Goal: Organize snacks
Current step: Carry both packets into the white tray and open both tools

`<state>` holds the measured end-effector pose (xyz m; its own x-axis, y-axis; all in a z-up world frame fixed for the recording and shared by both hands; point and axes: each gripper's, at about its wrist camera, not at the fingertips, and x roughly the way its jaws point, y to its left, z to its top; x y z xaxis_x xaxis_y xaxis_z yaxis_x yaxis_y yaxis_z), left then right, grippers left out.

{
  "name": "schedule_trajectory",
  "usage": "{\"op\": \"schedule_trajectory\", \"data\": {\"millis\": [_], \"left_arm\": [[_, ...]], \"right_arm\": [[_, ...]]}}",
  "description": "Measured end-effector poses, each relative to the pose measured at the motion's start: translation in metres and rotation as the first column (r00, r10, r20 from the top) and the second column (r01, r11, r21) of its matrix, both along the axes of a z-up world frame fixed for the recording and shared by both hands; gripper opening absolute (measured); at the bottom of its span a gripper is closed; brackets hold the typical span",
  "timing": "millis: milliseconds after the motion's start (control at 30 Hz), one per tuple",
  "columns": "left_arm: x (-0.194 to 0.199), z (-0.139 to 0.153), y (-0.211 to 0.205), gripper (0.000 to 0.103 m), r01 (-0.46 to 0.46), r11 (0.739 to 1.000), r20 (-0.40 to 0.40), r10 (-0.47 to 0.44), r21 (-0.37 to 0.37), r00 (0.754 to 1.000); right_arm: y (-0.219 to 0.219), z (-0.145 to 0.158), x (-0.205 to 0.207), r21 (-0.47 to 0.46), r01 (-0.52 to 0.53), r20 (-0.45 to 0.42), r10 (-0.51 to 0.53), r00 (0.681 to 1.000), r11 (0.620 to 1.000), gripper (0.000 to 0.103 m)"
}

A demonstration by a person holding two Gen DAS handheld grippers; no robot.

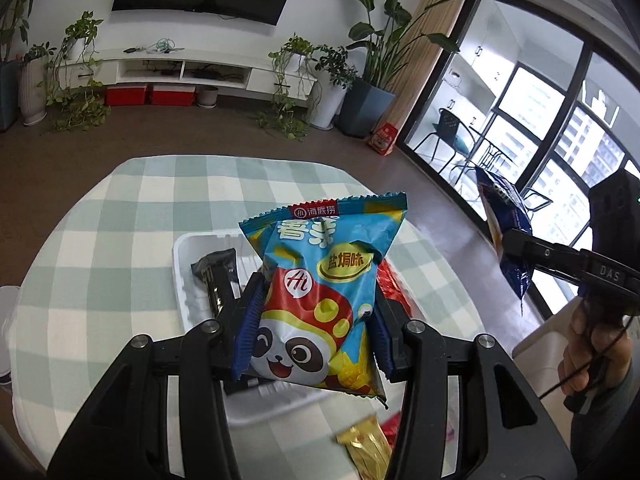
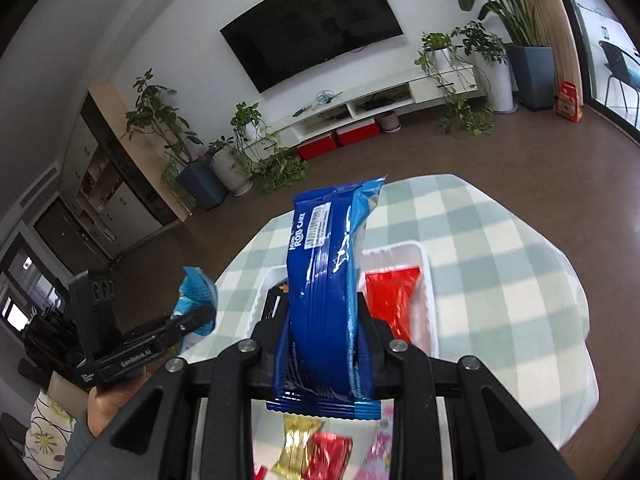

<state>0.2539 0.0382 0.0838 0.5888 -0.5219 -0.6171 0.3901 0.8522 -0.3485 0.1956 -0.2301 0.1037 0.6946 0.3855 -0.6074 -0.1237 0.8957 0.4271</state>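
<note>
Left wrist view: left gripper (image 1: 314, 320) pinches a panda snack bag (image 1: 320, 292) above the white tray (image 1: 180, 264); right gripper (image 2: 324, 344) clamps a blue cake packet (image 2: 324, 280) over the checked tablecloth (image 2: 500, 260).

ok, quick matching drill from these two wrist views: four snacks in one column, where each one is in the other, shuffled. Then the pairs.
1. panda snack bag
2. dark blue roll cake pack
3. black packet
4. gold candy

A. lying in the white tray
B. clamped in the right gripper
C. on the checked cloth, near edge
D. clamped in the left gripper

Pairs: 1-D, 2-B, 3-A, 4-C
</note>
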Motion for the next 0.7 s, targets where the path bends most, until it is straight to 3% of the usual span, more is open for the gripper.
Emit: {"op": "schedule_trajectory", "data": {"millis": [167,433,700], "left_arm": [[0.03,-0.029,-0.015,0.045,-0.018,1.0,-0.057,0.019,0.018,0.998],[0.048,-0.082,-0.01,0.045,-0.061,0.997,-0.113,0.067,0.057,0.991],[0.056,-0.096,-0.012,0.046,-0.069,0.993,-0.108,0.079,0.094,0.991]], "right_arm": [[0.021,-0.031,0.044,-0.048,-0.047,-0.076,0.043,0.996,0.998,0.03],[0.037,-0.087,0.079,-0.082,-0.071,-0.19,0.054,0.98,0.994,0.03],[0.041,-0.114,0.092,-0.108,-0.067,-0.238,0.04,0.97,0.992,0.03]]}}
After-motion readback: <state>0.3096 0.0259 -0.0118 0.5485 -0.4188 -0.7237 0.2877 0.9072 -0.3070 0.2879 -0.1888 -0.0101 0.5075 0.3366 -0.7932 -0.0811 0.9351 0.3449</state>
